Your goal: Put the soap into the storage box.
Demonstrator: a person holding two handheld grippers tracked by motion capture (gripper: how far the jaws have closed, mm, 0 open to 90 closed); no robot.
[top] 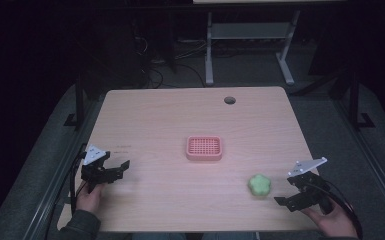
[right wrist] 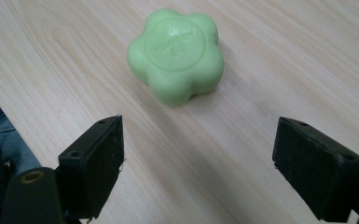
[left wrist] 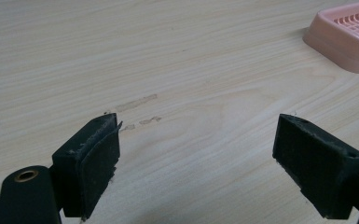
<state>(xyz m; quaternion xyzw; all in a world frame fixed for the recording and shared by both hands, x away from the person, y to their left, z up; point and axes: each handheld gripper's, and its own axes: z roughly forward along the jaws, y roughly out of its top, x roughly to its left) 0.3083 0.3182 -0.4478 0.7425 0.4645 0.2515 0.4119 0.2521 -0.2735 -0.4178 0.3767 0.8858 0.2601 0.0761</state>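
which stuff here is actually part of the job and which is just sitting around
In the job:
- green flower-shaped soap, lying just ahead of the open right gripper
- pink soap dish, mid-table, nothing in it
- left gripper, open over bare wood

Just there:
- wooden table
- cable hole near its far edge
- grey desk frame on the floor beyond

Black tongs [top: 117,169] with screw-holed rectangular pads, grey three-cornered top plates, black trailing cables, dark sleeves.

Dim room, wooden table [top: 160,115]
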